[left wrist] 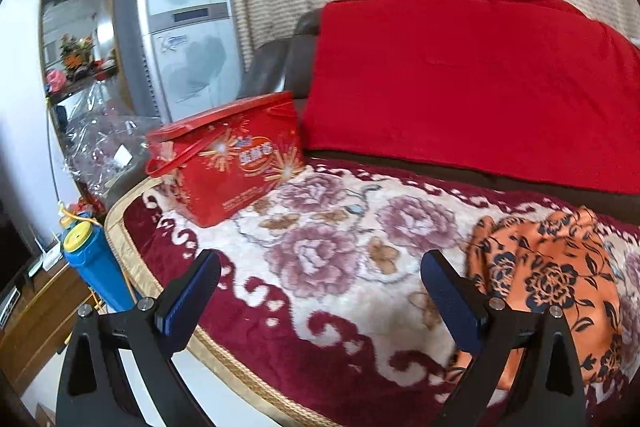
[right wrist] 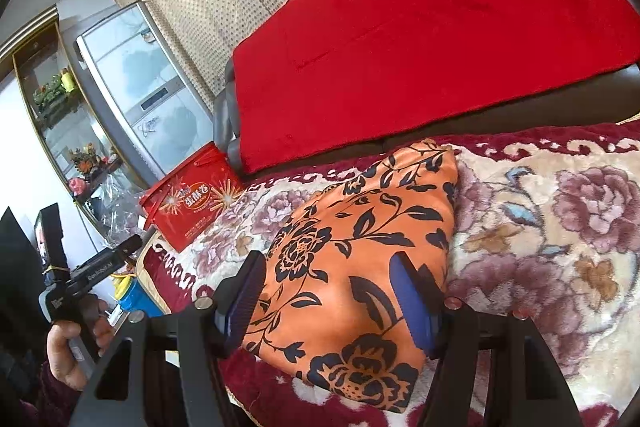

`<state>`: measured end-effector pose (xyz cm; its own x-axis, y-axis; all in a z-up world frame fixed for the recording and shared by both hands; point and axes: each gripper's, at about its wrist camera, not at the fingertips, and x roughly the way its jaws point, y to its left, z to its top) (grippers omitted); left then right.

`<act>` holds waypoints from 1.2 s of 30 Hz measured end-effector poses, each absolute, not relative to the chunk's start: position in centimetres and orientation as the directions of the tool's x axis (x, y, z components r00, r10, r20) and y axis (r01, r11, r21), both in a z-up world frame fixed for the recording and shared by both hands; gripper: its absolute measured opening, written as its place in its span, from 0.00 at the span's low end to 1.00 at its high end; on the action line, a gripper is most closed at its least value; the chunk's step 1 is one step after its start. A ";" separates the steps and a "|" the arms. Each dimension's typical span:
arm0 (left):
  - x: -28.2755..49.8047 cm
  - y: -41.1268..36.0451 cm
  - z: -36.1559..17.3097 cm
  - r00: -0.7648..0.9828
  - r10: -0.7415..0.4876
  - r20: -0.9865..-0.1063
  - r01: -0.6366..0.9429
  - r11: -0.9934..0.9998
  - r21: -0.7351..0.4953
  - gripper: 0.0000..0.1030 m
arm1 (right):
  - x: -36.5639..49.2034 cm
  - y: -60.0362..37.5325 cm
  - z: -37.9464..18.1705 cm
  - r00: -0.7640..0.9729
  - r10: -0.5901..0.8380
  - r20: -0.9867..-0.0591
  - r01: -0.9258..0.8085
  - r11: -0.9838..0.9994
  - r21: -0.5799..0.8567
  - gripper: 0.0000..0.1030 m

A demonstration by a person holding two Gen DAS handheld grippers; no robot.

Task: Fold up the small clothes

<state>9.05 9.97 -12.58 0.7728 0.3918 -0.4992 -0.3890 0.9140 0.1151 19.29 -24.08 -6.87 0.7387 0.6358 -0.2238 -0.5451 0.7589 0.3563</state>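
Note:
An orange garment with a black flower print (right wrist: 352, 247) lies bunched on the flowered plush blanket (right wrist: 540, 227) that covers the sofa seat. In the right wrist view my right gripper (right wrist: 330, 287) hovers just over the garment's near part. Its blue pads (right wrist: 412, 299) stand wide apart and touch no cloth. In the left wrist view my left gripper (left wrist: 320, 275) is open over bare blanket (left wrist: 320, 227), and the garment (left wrist: 552, 279) lies beside its right finger (left wrist: 448, 287). A hand (right wrist: 64, 347) holds the left gripper's handle at the far left of the right wrist view.
A red gift box with a strap handle (left wrist: 228, 155) stands on the blanket's far left corner. A red throw (left wrist: 472, 79) hangs over the sofa back. Left of the gold-trimmed blanket edge (left wrist: 132, 259) stand a blue bottle (left wrist: 96, 267), crinkled clear plastic (left wrist: 96, 131) and a tall silver appliance (left wrist: 184, 15).

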 end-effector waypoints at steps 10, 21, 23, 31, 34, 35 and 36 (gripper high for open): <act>7.4 13.6 -12.0 0.753 0.444 -0.485 -0.467 0.880 0.080 0.97 | 19.9 -22.7 -7.4 0.729 0.637 -0.251 -0.548 0.763 0.344 0.66; 7.0 14.1 -11.5 0.755 0.459 -0.468 -0.483 0.872 0.076 0.97 | 20.1 -23.0 -7.4 0.731 0.637 -0.245 -0.546 0.762 0.349 0.66; 7.1 13.8 -11.6 0.757 0.460 -0.463 -0.480 0.873 0.083 0.97 | 20.1 -23.1 -7.5 0.733 0.635 -0.245 -0.545 0.763 0.347 0.66; 15.1 11.1 -16.5 0.719 0.062 -0.692 -0.199 0.973 -0.119 0.97 | 22.5 -25.7 -7.8 0.714 0.657 -0.242 -0.505 0.723 0.471 0.67; 19.8 9.4 -20.4 0.622 -0.138 -0.771 -0.100 0.962 -0.253 0.97 | 24.1 -27.3 -7.8 0.721 0.652 -0.234 -0.468 0.707 0.530 0.67; 21.2 9.1 -21.6 0.584 -0.167 -0.795 -0.107 0.954 -0.280 0.97 | 24.5 -27.6 -7.8 0.723 0.650 -0.232 -0.458 0.703 0.543 0.67; 21.7 8.8 -22.2 0.568 -0.177 -0.804 -0.118 0.949 -0.292 0.97 | 24.9 -27.9 -7.8 0.721 0.654 -0.227 -0.455 0.695 0.557 0.67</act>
